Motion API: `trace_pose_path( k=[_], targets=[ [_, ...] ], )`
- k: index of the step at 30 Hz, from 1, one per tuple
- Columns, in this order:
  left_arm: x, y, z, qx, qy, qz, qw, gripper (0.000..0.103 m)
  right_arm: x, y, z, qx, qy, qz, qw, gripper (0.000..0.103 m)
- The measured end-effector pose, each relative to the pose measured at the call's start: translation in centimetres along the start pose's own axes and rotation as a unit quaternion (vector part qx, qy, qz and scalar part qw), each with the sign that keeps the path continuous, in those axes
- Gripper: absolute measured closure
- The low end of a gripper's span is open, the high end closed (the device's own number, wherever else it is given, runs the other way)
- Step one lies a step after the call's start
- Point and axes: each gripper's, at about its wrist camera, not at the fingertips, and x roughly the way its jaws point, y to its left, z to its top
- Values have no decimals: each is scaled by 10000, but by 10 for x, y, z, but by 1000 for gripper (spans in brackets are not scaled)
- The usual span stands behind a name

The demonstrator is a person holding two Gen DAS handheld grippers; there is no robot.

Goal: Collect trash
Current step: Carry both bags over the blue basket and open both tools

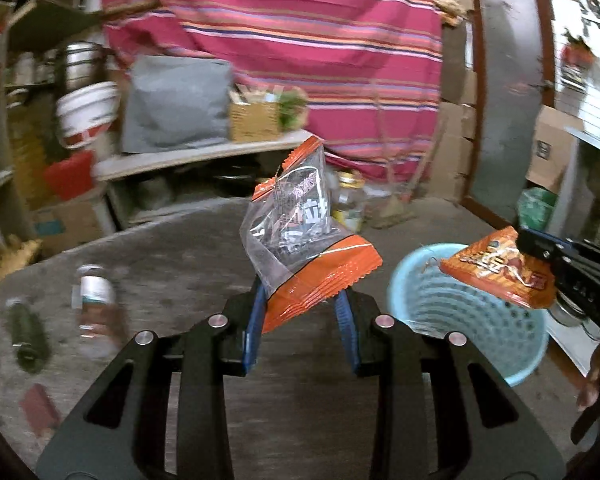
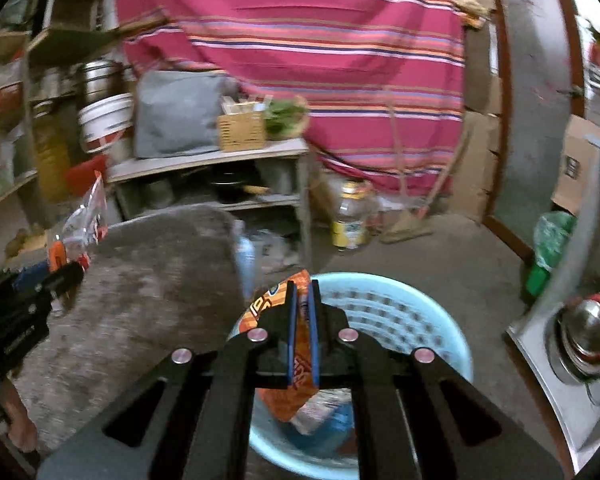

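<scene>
My left gripper (image 1: 300, 300) is shut on a crumpled snack bag (image 1: 296, 232), clear with orange ends, held above the grey tabletop (image 1: 180, 256). In the right wrist view, that bag (image 2: 85, 216) and the left gripper (image 2: 62, 274) sit at the far left. My right gripper (image 2: 303, 292) is shut on a flat orange printed wrapper (image 2: 266, 308) and hangs over the near rim of a light blue plastic basket (image 2: 404, 304). Some trash (image 2: 324, 420) lies in its bottom. The left wrist view has the basket (image 1: 472, 320) at right, with the right gripper (image 1: 534, 246) pinching the wrapper (image 1: 496, 272) over it.
A small bottle (image 1: 96, 304), a dark green object (image 1: 26, 336) and a reddish scrap (image 1: 38, 404) lie on the table's left part. Behind are cluttered shelves (image 2: 208, 160), a striped red cloth (image 2: 320, 60), a yellow-labelled jar (image 2: 350, 216) and a broom (image 2: 408, 228). A metal pot (image 2: 586, 332) stands at right.
</scene>
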Motion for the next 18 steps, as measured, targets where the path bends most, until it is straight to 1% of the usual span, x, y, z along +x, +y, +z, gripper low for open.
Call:
trace_pose_path(
  k=[6,9,12,13,15,17,18],
  targets=[
    [31,-75,-10,342,228,-478,9980,71,6,-62,-8,517,154,-269,9982,97],
    [45,-97,-13,421,356,-588,9967,71,10,-83,-14,706,237,-340,9966,97],
    [60,-112,-11,422,483,-758,9951,69,13,-95,-16,787,272,-361,9959,97],
    [64,-113,-10,415,517,-798,9946,64,15,-96,-17,796,293,-359,9957,97],
    [73,-114,-7,399,612,-792,9942,60,20,-98,-18,824,340,-341,9954,97],
    [78,-112,-4,339,680,-753,9943,48,22,-99,-21,832,389,-331,9952,97],
    [79,-107,-3,247,719,-778,9941,37,22,-99,-21,822,398,-336,9953,97]
  ],
)
